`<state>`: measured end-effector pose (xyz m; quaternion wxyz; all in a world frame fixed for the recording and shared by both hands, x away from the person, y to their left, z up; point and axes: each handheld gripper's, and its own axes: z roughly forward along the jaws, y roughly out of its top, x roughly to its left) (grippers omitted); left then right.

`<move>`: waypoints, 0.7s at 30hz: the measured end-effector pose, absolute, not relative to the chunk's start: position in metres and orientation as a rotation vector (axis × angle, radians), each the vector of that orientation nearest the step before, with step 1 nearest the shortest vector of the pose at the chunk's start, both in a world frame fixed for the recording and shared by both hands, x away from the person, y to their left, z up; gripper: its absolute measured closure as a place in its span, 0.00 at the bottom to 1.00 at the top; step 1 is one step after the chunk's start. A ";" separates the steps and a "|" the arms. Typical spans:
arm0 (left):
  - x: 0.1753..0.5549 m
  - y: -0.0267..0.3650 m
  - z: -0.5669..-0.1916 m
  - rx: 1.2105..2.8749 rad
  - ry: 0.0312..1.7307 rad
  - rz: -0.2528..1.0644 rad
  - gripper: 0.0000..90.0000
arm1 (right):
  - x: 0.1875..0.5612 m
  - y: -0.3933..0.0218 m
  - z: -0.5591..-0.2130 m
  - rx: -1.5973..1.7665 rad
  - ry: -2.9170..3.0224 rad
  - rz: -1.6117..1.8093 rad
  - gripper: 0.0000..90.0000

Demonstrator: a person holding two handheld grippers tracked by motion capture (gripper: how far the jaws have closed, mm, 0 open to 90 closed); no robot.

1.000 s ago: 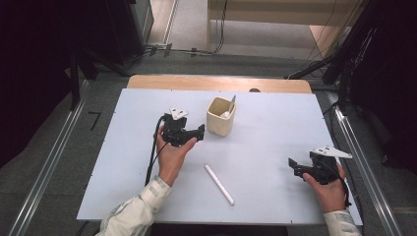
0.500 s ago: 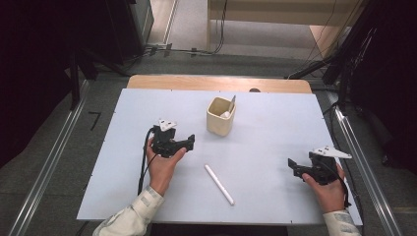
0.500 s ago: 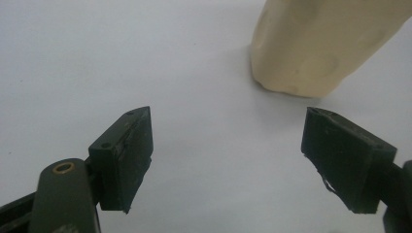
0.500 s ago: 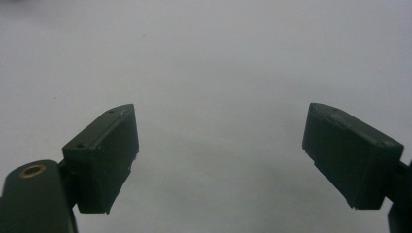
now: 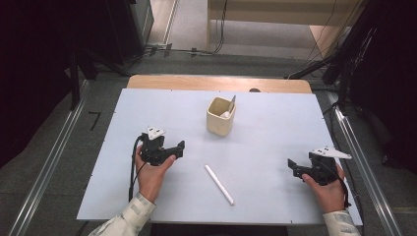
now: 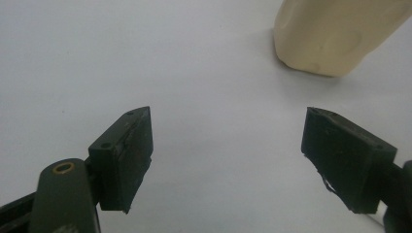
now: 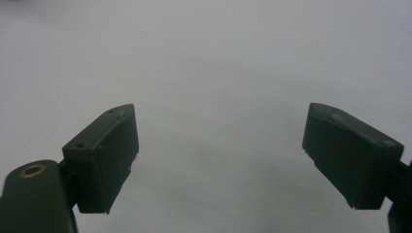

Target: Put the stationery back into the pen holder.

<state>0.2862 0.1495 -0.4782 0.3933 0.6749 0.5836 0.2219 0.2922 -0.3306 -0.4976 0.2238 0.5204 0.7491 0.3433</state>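
Broadly, the white bench (image 5: pixel 275 113) takes up the middle of the high view, with a strip of wood showing along its far edge and metal rails running down the floor on either side. Most of its surface is bare, so both hands have plenty of room to move; the near edge sits just under the person's sleeves at the bottom of the frame.

Next in size, the cream cup (image 5: pixel 220 116) stands upright a little above centre, with a pale stick-like item leaning inside it. It is likely placed there as the holder for such pieces, within reach of either hand. In the left gripper view its lower wall (image 6: pixel 335 36) shows at the upper right, ahead of the jaws and apart from them.

The left gripper (image 5: pixel 181 146) is held at centre left, pointing toward the right of the frame, its jaws spread wide with nothing between them. The right gripper (image 5: pixel 290 166) rests low at the lower right, close to the bench's right edge, aimed toward the left; its jaws also stand wide and empty over bare surface, as though parked while the other hand works.

Smallest, the white pen (image 5: pixel 219 184) lies flat and slanted at lower centre, between the two grippers and touching neither. It lies nearer the left gripper, which seems best placed to take it. Open surface surrounds it on every side, and the stretch from it up to the cup is free.
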 end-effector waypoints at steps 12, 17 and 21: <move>0.275 0.160 -0.486 1.726 1.507 0.565 0.22 | 0.291 -0.329 -0.498 1.436 2.074 0.948 0.13; 0.272 0.160 -0.485 1.733 1.499 0.583 0.22 | 0.289 -0.324 -0.498 1.423 2.086 0.953 0.13; 0.273 0.161 -0.486 1.727 1.505 0.579 0.22 | 0.288 -0.320 -0.497 1.412 2.098 0.959 0.13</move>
